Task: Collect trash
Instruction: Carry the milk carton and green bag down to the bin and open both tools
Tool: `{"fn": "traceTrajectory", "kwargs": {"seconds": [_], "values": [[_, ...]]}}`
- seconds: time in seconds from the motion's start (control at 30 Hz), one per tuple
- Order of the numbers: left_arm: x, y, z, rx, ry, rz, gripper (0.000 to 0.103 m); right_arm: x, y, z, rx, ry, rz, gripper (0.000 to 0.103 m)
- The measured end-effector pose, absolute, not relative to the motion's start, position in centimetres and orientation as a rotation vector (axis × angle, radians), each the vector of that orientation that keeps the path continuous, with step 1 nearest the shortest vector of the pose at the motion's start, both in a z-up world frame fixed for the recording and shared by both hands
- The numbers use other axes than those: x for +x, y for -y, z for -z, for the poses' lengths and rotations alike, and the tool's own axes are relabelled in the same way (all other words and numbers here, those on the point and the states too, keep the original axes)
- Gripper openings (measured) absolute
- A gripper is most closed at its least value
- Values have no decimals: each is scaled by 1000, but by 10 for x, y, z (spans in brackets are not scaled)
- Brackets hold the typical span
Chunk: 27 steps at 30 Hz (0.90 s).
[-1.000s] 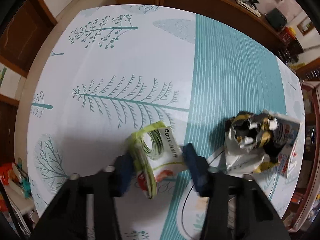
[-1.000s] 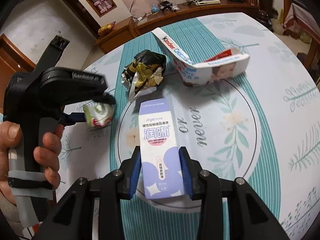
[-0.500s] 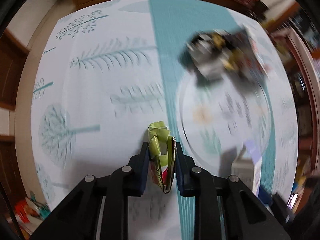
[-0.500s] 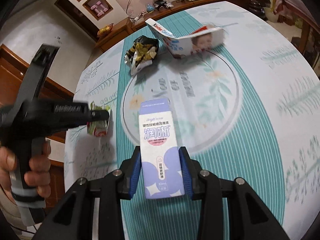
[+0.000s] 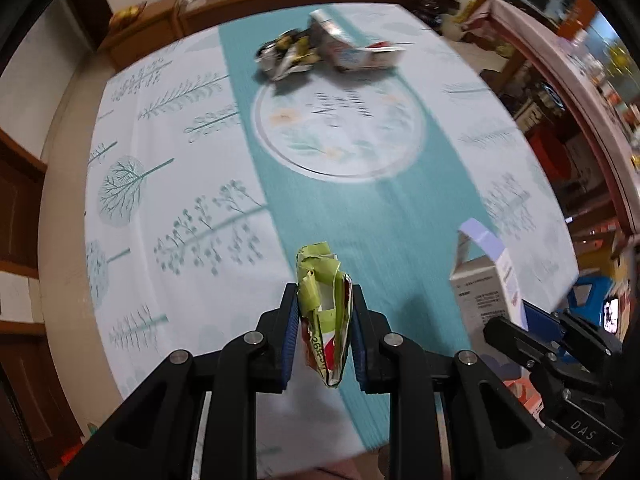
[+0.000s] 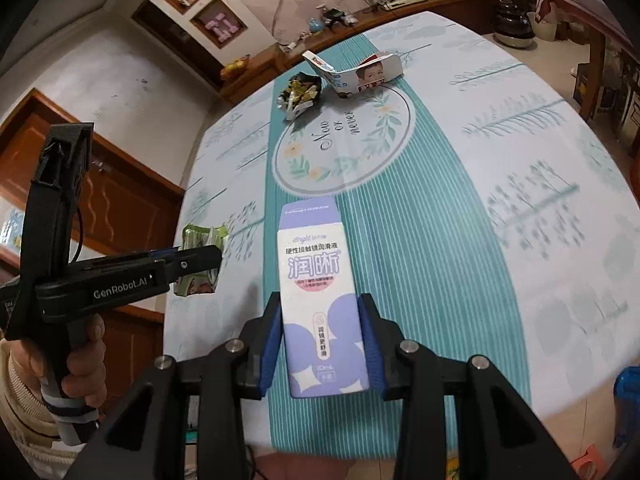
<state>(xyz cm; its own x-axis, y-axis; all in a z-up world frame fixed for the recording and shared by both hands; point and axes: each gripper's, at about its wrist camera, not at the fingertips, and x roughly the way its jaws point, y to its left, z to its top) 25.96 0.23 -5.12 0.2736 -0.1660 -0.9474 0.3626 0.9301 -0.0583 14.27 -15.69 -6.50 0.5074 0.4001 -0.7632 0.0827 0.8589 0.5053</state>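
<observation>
My left gripper (image 5: 324, 320) is shut on a crushed green and red wrapper (image 5: 324, 312), held above the near end of the table; from the right wrist view the same wrapper (image 6: 200, 256) shows at the left gripper (image 6: 212, 258). My right gripper (image 6: 320, 344) is shut on a white and purple carton (image 6: 318, 292), seen at the right as the carton (image 5: 486, 280) in the left wrist view. At the table's far end lie a crumpled black and gold foil bag (image 6: 300, 94) and a bent white snack box (image 6: 356, 72).
The round table (image 6: 520, 168) wears a white and teal cloth with a printed circle in the middle. A wooden sideboard (image 6: 360, 12) with cables and small items runs behind it. A hand (image 6: 80, 364) holds the left gripper's handle. A wooden door stands at left.
The left gripper closed on the green wrapper, lifted it and drew back toward the table's near edge. The right gripper, still holding the carton, also pulled back, so the far trash looks smaller.
</observation>
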Motion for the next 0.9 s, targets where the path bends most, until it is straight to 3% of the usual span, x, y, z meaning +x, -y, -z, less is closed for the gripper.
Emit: {"fn": "traceTrajectory", "kwargs": {"seconds": [0.23, 0.57, 0.9], "values": [[163, 29, 16, 172, -1167, 379, 21, 68, 178, 47, 507, -994, -258, 37], [49, 65, 9, 184, -1148, 371, 21, -22, 211, 26, 424, -974, -335, 37], [11, 66, 19, 234, -1196, 376, 22, -60, 218, 40, 476, -1012, -356, 37]]}}
